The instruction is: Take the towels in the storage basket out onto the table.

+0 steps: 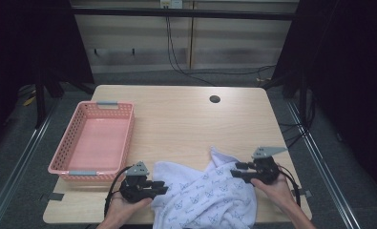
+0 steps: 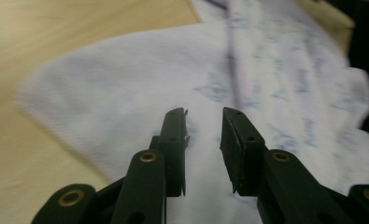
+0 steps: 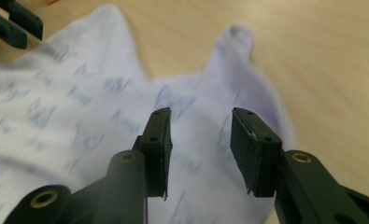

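Bottom center of the high view, the cloth [image 1: 203,193] lies rumpled, soft and light, so grab a hemmed edge. Left gripper [image 1: 158,187] and right gripper [image 1: 235,170] both hover spread, pinching nothing.

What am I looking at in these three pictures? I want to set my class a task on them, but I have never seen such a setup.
A person sits at a light wooden table holding a black two-jaw tool in each hand. One picture is taken from above the table; the other two come from small cameras riding on each tool, looking along its jaws. On the table lie a crumpled white cloth with a pale blue print and, at the left, an empty pink plastic mesh basket. The left claw and the right claw point at the cloth from opposite sides. In each tool's own picture the jaws stand apart over the cloth, with nothing gripped.
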Demonstrator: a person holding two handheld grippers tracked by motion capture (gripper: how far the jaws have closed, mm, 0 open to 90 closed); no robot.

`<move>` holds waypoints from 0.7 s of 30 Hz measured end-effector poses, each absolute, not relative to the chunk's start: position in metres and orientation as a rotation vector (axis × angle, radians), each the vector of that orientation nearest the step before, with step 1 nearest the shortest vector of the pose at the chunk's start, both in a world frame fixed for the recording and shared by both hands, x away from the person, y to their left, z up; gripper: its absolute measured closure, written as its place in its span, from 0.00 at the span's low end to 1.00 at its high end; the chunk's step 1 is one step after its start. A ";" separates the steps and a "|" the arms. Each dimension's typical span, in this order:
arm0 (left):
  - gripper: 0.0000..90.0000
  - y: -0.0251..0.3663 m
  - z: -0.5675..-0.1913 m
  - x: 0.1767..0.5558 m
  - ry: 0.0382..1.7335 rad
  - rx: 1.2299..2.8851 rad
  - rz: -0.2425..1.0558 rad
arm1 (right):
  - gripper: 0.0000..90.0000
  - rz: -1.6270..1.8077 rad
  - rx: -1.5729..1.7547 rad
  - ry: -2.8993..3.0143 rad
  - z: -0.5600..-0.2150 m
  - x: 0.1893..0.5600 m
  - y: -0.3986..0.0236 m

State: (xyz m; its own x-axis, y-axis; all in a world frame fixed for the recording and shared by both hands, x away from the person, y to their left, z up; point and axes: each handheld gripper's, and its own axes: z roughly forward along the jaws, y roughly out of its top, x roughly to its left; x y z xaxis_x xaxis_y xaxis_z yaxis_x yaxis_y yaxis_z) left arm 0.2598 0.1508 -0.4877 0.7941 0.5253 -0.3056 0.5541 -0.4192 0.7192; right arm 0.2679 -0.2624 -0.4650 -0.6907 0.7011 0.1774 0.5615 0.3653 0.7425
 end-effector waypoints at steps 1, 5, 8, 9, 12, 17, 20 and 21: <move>0.76 0.152 -0.490 0.263 0.814 2.096 -0.047 | 0.60 1.238 1.151 2.434 -0.465 0.278 -0.258; 0.73 0.151 -0.496 0.270 0.839 2.142 -0.030 | 0.55 1.208 1.158 2.456 -0.472 0.315 -0.236; 0.73 0.150 -0.498 0.269 0.822 2.165 -0.019 | 0.75 1.177 1.164 2.504 -0.482 0.329 -0.222; 0.73 0.150 -0.498 0.268 0.820 2.172 -0.016 | 0.88 1.165 1.144 2.487 -0.482 0.329 -0.220; 0.74 0.150 -0.498 0.266 0.810 2.183 0.016 | 1.00 1.195 1.160 2.415 -0.471 0.321 -0.233; 0.74 0.147 -0.497 0.264 0.810 2.188 0.039 | 1.00 1.208 1.250 2.266 -0.454 0.286 -0.295; 0.74 0.146 -0.497 0.267 0.807 2.187 0.018 | 0.79 1.255 1.289 2.280 -0.457 0.287 -0.310; 0.73 0.146 -0.497 0.268 0.807 2.184 0.011 | 0.74 1.261 1.277 2.290 -0.458 0.291 -0.305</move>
State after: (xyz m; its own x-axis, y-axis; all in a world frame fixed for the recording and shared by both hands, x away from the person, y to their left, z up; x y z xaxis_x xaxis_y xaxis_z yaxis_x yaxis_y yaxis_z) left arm 0.2678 0.1456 -0.4973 0.7974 0.5519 -0.2441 0.5449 -0.4847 0.6842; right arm 0.2913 -0.3053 -0.4578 -0.5929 0.7816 0.1940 0.5818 0.2491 0.7742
